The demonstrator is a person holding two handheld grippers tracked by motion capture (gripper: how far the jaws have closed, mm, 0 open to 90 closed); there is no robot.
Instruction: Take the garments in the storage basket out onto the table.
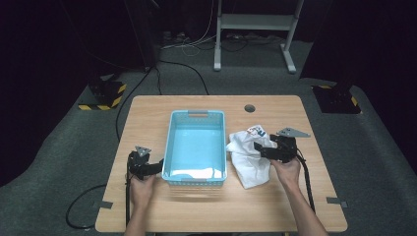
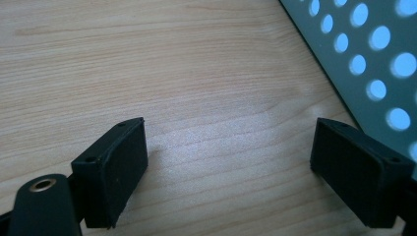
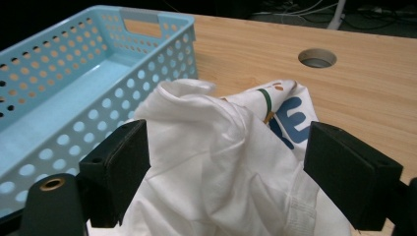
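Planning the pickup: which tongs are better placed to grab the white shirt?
Right. The right tongs are open with the white shirt between their jaws; the left tongs sit open over bare table beyond the blue basket.

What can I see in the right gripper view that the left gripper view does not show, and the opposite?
The right gripper view alone: a crumpled white garment with blue print between the open jaws, the basket's handle slot and floor, and a round hole in the table. The left gripper view alone: bare wood between its own open jaws. Shared: the light blue perforated basket and the wooden table.
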